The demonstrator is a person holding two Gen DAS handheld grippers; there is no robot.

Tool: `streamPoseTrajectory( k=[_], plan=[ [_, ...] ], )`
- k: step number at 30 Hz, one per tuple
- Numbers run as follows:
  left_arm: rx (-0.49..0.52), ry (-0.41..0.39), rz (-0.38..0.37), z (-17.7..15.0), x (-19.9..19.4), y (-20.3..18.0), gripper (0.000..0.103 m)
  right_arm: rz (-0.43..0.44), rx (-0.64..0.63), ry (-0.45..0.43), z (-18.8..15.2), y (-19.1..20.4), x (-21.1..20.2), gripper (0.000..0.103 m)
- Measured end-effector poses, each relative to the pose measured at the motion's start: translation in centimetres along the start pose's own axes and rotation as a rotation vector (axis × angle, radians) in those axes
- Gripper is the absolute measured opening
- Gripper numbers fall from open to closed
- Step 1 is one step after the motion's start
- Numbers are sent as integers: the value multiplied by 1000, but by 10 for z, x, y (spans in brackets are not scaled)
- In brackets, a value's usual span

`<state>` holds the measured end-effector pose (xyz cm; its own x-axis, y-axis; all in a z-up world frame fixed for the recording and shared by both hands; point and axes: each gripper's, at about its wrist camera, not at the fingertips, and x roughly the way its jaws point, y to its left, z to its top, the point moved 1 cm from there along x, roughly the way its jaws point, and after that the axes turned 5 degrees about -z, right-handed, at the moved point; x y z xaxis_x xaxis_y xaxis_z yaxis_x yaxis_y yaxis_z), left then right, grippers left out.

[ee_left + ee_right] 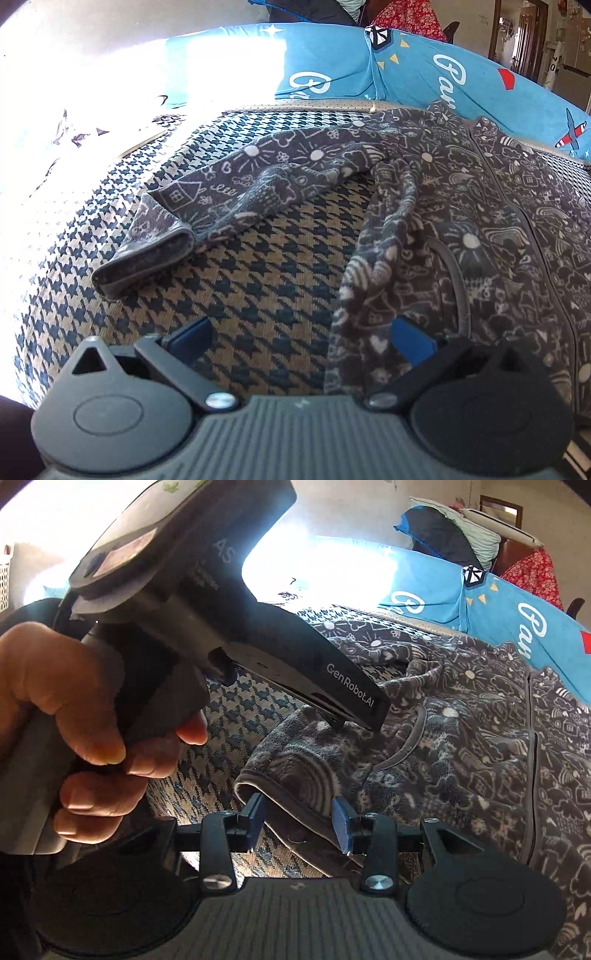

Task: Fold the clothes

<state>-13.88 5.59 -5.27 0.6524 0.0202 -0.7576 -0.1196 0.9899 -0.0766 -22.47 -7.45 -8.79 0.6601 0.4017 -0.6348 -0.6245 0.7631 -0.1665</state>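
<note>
While our left gripper hovers agape, a grey doodle-print fleece jacket lies at two o'clock. Our right gripper spreads wide around its hem on the houndstooth mat.

Grey doodle-print jacket (houndstooth mat)

White lettering "GenRobot.AI" runs along the black body of the left gripper as the right wrist view shows it. Higher on the same body the letters "AS" can be read; the small print below them is too blurred to make out. The blue cover behind the garment carries white script starting "Pa", perhaps "Pay", cut off by the fabric's fold. In the left wrist view the same cover shows "Pa" again, the rest unclear.
</note>
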Motion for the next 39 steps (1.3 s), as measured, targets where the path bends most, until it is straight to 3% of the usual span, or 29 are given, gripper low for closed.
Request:
streamPoseTrajectory(
  k=[3,7,9,16,22,26,29,39],
  plan=[
    [-14,0,5,1,0,6,103,-40,-46,-2,0,7,6,38],
    [-35,-12,13,2,-3,13,103,-63,-64,-20,2,11,9,11],
    [-48,-23,14,3,-6,16,103,-46,-44,-49,5,9,5,8],
    [-62,-63,22,7,-14,17,103,45,-41,-91,10,12,-1,8],
    [-42,-63,10,9,-16,5,103,73,-89,-25,4,15,13,9],
    [-20,-67,-23,17,-18,-9,103,100,-88,-12,-1,10,9,19],
    [15,-71,-37,25,-17,-26,103,117,-49,-22,-3,0,-4,20],
    [133,-68,-152,39,-2,-87,103,-109,203,-9,-15,-74,-23,20]
  ],
)
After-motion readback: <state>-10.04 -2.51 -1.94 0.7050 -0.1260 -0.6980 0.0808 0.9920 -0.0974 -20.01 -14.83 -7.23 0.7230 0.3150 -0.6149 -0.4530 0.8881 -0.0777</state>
